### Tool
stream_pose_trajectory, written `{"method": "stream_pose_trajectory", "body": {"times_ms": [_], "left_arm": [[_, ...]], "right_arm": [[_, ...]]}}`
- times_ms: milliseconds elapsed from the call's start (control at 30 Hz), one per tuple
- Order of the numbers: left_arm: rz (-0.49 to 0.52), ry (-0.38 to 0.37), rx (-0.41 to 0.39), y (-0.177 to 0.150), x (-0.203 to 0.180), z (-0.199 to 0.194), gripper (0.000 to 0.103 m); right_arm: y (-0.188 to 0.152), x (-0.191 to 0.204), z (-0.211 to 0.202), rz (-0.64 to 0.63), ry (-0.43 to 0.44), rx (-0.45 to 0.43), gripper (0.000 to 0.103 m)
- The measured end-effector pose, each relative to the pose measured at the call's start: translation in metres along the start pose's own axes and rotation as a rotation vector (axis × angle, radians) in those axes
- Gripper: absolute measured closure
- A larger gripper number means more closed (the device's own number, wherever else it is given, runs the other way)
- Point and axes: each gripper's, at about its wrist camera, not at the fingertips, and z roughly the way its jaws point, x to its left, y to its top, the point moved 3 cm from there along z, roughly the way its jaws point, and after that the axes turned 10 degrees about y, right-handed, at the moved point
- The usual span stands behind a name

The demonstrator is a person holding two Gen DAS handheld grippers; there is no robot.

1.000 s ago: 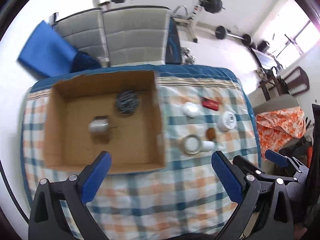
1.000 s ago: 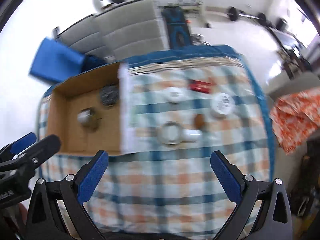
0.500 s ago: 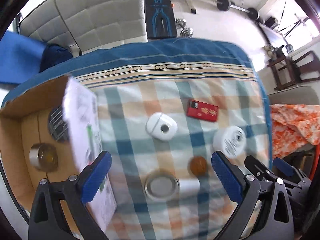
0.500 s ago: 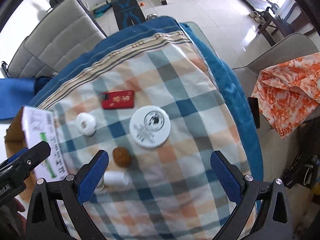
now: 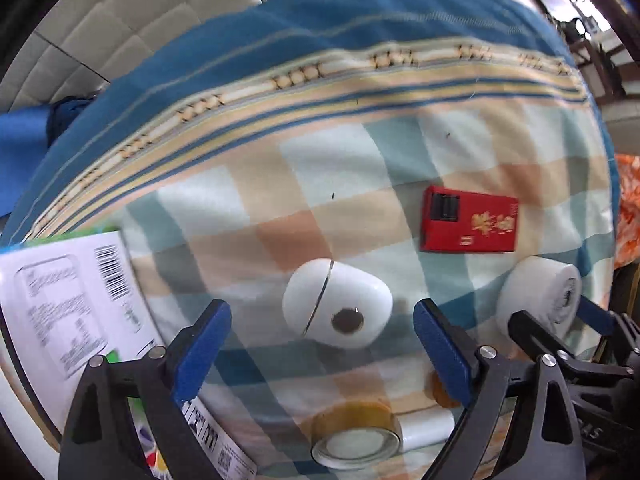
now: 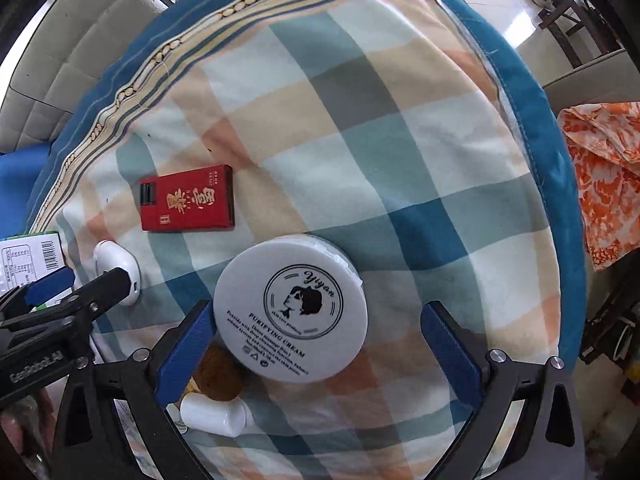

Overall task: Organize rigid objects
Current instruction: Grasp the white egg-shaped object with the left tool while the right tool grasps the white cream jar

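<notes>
Left wrist view: left gripper [image 5: 322, 344] points down over the checked cloth [image 5: 280, 216], jaws apart and just been closing, pads clear of the white case [image 5: 338, 306] that lies between and slightly beyond them. Red box [image 5: 470, 220] sits well apart to the upper right, tape roll [image 5: 356, 436] near the lower edge, printed carton [image 5: 68, 292] at left. Risk, as a judgement: the case is rounded and smooth, so an off-centre pinch could squirt it sideways; the soft cloth may also bunch under the pads. Against the earlier frames, the camera has dropped much closer, the cardboard box with its two items is out of frame, and the case now fills the centre. Right wrist view: right gripper [image 6: 320, 348] also points down, jaws wide apart, empty, straddling the cream jar [image 6: 291, 309]; its left pad [image 6: 188, 350] looks to be touching or just beside the jar rim. Brown lump [image 6: 218, 374] and white bottle [image 6: 214, 414] crowd that pad, so closing could nudge them. Earlier the jar sat higher and smaller in view; it now lies between the fingers.
</notes>
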Motion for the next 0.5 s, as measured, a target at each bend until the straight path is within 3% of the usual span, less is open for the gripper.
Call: {"method": "stream_pose_trajectory", "body": {"times_ms": [67, 133, 200, 233, 300, 433, 500], "left_arm": [[0.007, -0.007, 0.020, 0.004, -0.003, 0.009, 0.010], [0.013, -0.013, 0.028, 0.006, -0.006, 0.015, 0.024], [0.010, -0.009, 0.015, 0.007, -0.006, 0.016, 0.028], [0.015, -0.008, -0.002, 0.007, -0.007, 0.013, 0.039], [0.018, -0.010, -0.026, 0.007, -0.007, 0.008, 0.048], [0.006, -0.032, -0.035, 0.008, -0.002, 0.008, 0.048], [0.002, -0.033, -0.044, 0.007, 0.001, 0.009, 0.048]], "right_arm": [[0.002, 0.001, 0.005, 0.000, 0.001, 0.010, 0.000], [0.005, 0.002, 0.009, 0.001, 0.001, 0.016, 0.000], [0.006, 0.002, 0.012, 0.003, -0.001, 0.019, 0.001], [0.007, 0.002, 0.014, 0.003, -0.002, 0.019, 0.002], [0.008, 0.003, 0.015, 0.001, -0.023, 0.020, 0.008], [0.017, 0.012, 0.023, 0.001, -0.038, 0.020, 0.017], [0.018, 0.022, 0.025, -0.015, -0.069, 0.020, 0.026]]}}
